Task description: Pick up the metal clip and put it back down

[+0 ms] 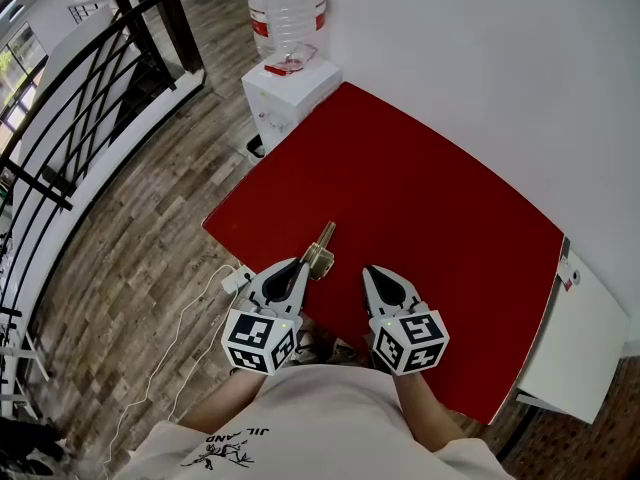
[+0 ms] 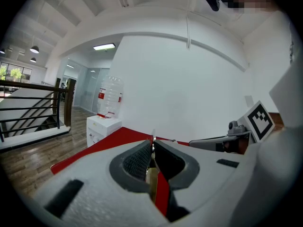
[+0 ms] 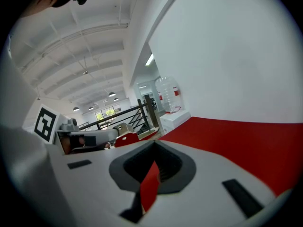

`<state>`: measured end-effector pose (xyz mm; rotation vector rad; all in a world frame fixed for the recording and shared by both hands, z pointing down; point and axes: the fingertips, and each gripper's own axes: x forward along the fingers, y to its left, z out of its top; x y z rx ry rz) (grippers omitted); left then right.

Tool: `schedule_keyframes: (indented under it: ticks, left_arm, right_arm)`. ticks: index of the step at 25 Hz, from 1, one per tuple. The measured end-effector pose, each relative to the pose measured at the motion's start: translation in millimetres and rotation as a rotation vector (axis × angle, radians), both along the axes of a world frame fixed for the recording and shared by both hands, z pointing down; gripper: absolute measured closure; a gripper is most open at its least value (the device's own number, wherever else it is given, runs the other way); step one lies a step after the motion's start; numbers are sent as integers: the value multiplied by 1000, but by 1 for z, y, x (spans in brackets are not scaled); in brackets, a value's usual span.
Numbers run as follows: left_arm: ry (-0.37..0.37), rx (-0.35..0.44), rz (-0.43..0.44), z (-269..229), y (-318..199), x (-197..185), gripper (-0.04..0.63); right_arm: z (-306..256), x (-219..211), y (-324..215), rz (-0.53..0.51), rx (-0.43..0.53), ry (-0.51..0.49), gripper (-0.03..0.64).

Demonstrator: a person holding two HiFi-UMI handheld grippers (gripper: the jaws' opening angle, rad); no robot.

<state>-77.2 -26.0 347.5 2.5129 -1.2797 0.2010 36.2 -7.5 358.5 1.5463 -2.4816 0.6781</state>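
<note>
The metal clip (image 1: 322, 243) is a brass-coloured piece that sticks out forward from my left gripper (image 1: 303, 263), which is shut on it over the near left part of the red table (image 1: 430, 198). In the left gripper view the clip (image 2: 152, 176) shows as a thin gold strip pinched between the ribbed pads, its tip at the jaws' end. My right gripper (image 1: 370, 271) sits close to the right of the left one, shut, with nothing in it. In the right gripper view its jaws meet at the tip (image 3: 154, 144). Whether the clip touches the table is hidden.
A white water dispenser (image 1: 285, 93) with a clear bottle (image 1: 287, 8) stands past the table's far left corner. A black stair railing (image 1: 70, 118) runs along the left. A white cabinet (image 1: 585, 333) adjoins the table's right edge. A white cable (image 1: 190, 318) lies on the wood floor.
</note>
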Motion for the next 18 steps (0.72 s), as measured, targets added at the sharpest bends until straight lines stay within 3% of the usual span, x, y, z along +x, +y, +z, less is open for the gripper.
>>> schedule_keyframes:
  ticks: [18]
  left_arm:
    - [-52,-34,23,37,-39,3,563]
  right_arm:
    - [39,7,-34,7,-88,16,614]
